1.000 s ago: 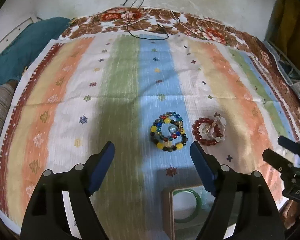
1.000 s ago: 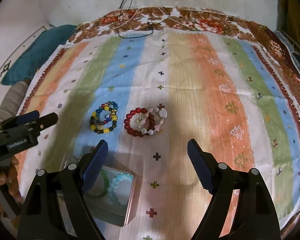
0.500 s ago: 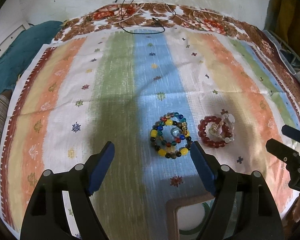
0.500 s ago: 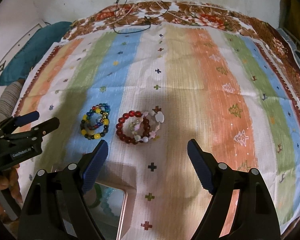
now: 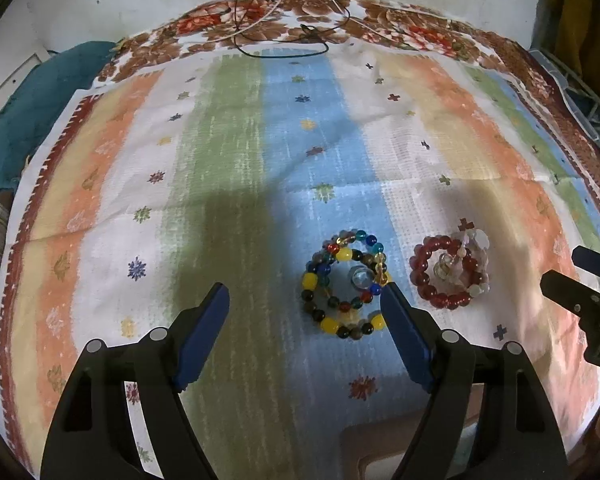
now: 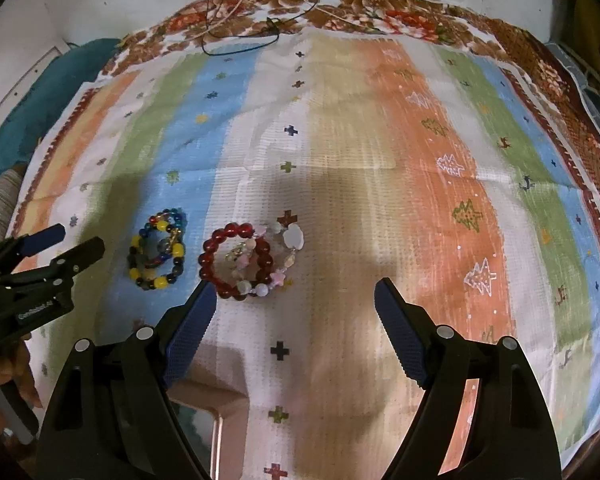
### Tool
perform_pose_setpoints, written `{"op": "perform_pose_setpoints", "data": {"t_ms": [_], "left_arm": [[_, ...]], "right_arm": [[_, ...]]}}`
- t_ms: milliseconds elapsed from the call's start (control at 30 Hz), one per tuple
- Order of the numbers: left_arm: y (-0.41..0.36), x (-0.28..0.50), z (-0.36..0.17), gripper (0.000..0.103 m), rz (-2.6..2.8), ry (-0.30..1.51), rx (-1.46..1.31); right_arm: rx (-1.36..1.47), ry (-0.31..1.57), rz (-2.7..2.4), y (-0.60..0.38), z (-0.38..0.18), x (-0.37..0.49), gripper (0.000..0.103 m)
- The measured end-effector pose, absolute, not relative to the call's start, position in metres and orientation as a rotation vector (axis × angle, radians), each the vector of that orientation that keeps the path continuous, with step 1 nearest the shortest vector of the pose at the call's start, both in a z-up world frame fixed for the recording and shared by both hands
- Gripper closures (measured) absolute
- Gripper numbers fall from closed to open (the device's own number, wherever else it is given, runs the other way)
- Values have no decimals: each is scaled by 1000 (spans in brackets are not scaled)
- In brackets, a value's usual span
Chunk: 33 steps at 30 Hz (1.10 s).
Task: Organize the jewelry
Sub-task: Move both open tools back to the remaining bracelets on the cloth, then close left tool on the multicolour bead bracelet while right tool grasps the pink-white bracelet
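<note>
Two heaps of bead bracelets lie on a striped cloth (image 5: 240, 184). The multicoloured heap (image 5: 346, 284), with yellow, blue and dark beads, sits just ahead of my left gripper (image 5: 305, 322), close to its right fingertip. My left gripper is open and empty. The red heap with pink and white beads (image 6: 250, 262) lies just beyond the left fingertip of my right gripper (image 6: 294, 320), which is also open and empty. The multicoloured heap (image 6: 158, 250) shows left of it. A box corner (image 6: 204, 420) peeks out under my right gripper's left finger.
Black and white cords (image 5: 276, 36) lie on the floral border at the far edge of the cloth. A teal cushion (image 5: 24, 108) lies off the cloth at the left. A person's hand (image 6: 8, 380) holds the left gripper's handle. Dark clutter stands at the right edge.
Both grippers have moved forward and down over the cloth. The bracelets look larger and nearer, and the box has slipped almost out of view beneath the fingers. Jaw widths are unchanged.
</note>
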<state>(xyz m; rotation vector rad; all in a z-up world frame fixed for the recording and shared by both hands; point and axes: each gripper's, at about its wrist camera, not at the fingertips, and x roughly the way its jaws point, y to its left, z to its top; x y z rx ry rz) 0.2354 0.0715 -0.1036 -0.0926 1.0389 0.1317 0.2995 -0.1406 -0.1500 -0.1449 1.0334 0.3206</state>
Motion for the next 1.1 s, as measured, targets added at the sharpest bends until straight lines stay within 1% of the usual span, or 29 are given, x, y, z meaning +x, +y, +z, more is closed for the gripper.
{"op": "perform_pose_setpoints", "data": {"t_ms": [433, 767, 967, 1000, 1033, 1100], "left_arm": [[74, 255, -118, 26, 120, 1063, -86], [77, 269, -132, 28, 105, 1094, -75], [74, 277, -137, 32, 98, 1111, -58], [74, 278, -138, 34, 96, 1114, -55], [73, 280, -139, 40, 93, 1120, -54], [73, 284, -142, 42, 89, 1129, -59]], "right_arm": [[-202, 1048, 277, -137, -168, 319, 21], [-215, 1061, 262, -133, -181, 334, 21], [-210, 1072, 259, -131, -186, 342, 21], [-211, 1073, 260, -130, -187, 343, 21], [-212, 1072, 262, -130, -188, 343, 21], [-217, 1072, 271, -128, -190, 345, 22]]}}
